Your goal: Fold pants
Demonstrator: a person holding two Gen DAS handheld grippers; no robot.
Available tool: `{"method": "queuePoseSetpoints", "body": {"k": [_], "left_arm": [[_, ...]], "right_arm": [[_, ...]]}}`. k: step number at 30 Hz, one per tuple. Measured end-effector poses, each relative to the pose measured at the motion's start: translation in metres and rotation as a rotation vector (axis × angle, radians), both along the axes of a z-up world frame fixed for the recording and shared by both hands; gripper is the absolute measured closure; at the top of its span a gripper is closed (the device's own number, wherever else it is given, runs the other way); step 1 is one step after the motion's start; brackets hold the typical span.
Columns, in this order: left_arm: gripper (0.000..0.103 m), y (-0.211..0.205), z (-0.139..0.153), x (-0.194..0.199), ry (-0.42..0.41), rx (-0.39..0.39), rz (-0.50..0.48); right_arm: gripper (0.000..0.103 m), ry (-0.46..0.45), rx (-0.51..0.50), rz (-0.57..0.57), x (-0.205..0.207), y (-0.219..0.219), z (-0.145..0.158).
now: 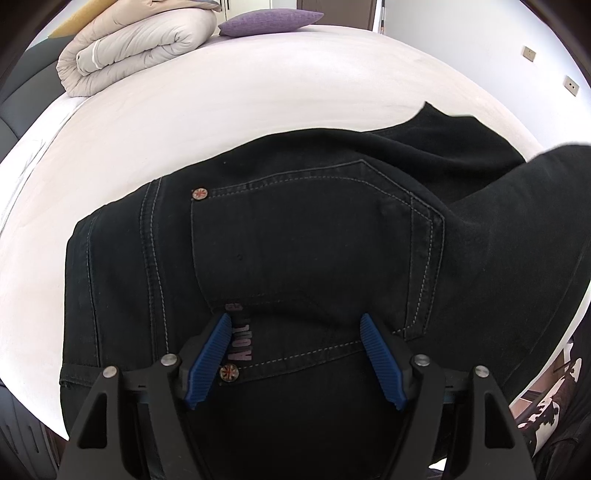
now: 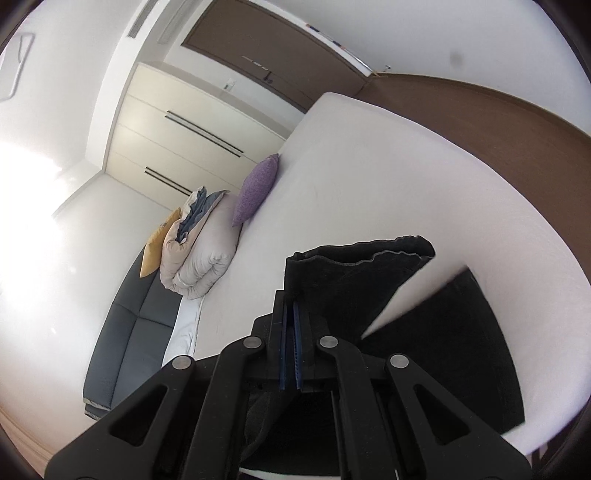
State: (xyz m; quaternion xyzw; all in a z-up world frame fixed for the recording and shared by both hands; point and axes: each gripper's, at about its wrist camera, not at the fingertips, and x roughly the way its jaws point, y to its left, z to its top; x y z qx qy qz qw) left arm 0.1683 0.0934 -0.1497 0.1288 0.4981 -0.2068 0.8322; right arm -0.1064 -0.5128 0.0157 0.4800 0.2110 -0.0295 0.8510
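Black pants (image 1: pixel 295 240) lie on the white bed (image 1: pixel 221 103), seat side up with a back pocket and rivets showing. My left gripper (image 1: pixel 293 354) stands open just above the waistband, its blue pads (image 1: pixel 208 354) spread either side of a label and rivet. In the right wrist view my right gripper (image 2: pixel 293 314) is shut on the hem end of the pant legs (image 2: pixel 354 273), held up off the bed with the frayed cuffs hanging past the fingers. Lower pant fabric (image 2: pixel 454 350) rests on the mattress. The lifted leg (image 1: pixel 517 221) shows at the right of the left wrist view.
A folded beige duvet (image 1: pixel 136 48) and a purple cushion (image 1: pixel 269 22) sit at the far end of the bed. A yellow pillow (image 2: pixel 159 243) and grey sofa (image 2: pixel 133 325) lie beside the bed, with wardrobe doors (image 2: pixel 192 125) and a brown floor (image 2: pixel 480 122) beyond.
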Motion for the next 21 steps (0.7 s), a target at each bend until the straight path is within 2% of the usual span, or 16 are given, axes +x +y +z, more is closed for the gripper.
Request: {"method": "queuePoseSetpoints", "body": {"k": [2, 6, 7, 11, 16, 18, 21], "left_arm": [[0.029, 0.0, 0.0, 0.001, 0.006, 0.003, -0.004], [0.029, -0.002, 0.001, 0.003, 0.024, 0.012, -0.013], [0.029, -0.003, 0.0, 0.005, 0.028, 0.013, -0.012], [0.028, -0.005, -0.002, 0.007, 0.032, 0.014, -0.006], [0.028, -0.004, -0.004, 0.01, 0.035, 0.013, 0.002], [0.028, -0.004, -0.004, 0.012, 0.039, 0.014, -0.002], [0.028, -0.002, -0.005, 0.015, 0.047, 0.017, -0.009]], "right_arm": [[0.101, 0.053, 0.031, -0.043, -0.032, -0.007, -0.031], [0.101, 0.169, 0.219, -0.117, -0.072, -0.022, -0.105], [0.101, 0.186, 0.245, -0.123, -0.077, -0.022, -0.116], [0.101, 0.232, 0.283, -0.135, -0.088, -0.02, -0.14], [0.101, 0.23, 0.264, -0.149, -0.096, -0.018, -0.149], [0.101, 0.236, 0.266, -0.159, -0.118, -0.018, -0.174], [0.101, 0.248, 0.283, -0.17, -0.118, -0.018, -0.191]]}}
